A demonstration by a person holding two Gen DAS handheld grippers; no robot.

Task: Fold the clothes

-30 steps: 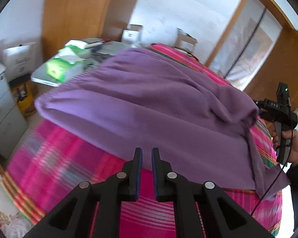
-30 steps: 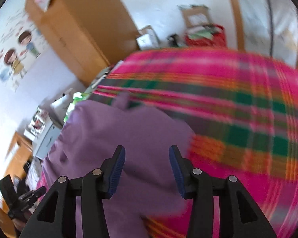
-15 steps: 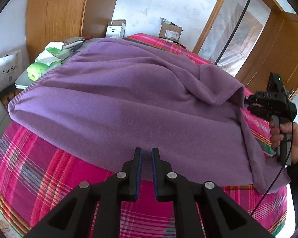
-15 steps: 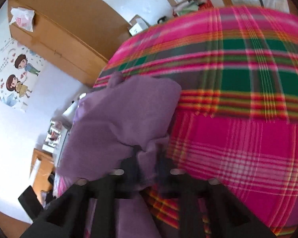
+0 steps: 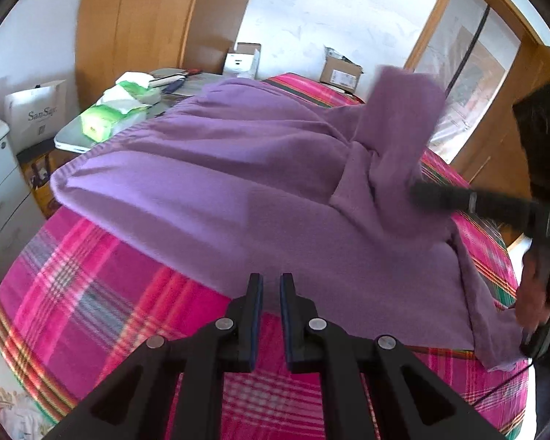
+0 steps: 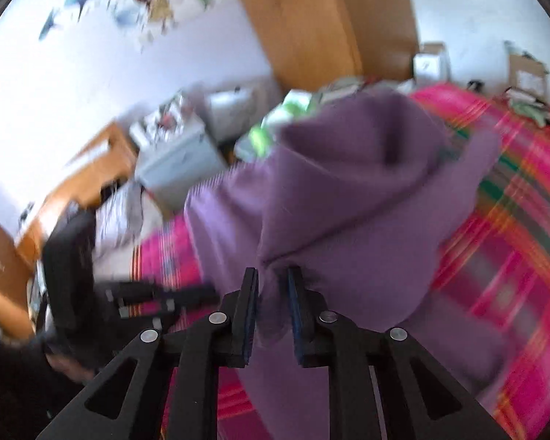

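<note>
1. The purple garment (image 5: 245,183) lay spread across a bed covered by a pink plaid blanket (image 5: 91,293), its near hem close to the left gripper and one side lifted off the bed.
2. That raised part stood up as a flap at the right of the left wrist view, and in the blurred right wrist view it rose as a bunched fold (image 6: 348,190) above the blanket.
3. The right gripper (image 6: 273,293) had a gather of the purple cloth between its blue pads, which pressed on it while the jaws were easing apart slightly.
4. The left gripper (image 5: 271,293) hovered over the blanket just short of the garment's hem, its fingers nearly together with a narrow gap and nothing between them.
5. A hand (image 5: 535,293) gripped the right tool's handle at the right edge of the left wrist view.
6. Beyond the bed stood a wooden wardrobe (image 5: 139,29), a white paper bag (image 5: 36,113), green packets (image 5: 102,121) on a small table, and cardboard boxes (image 5: 339,71) against the white wall.
</note>
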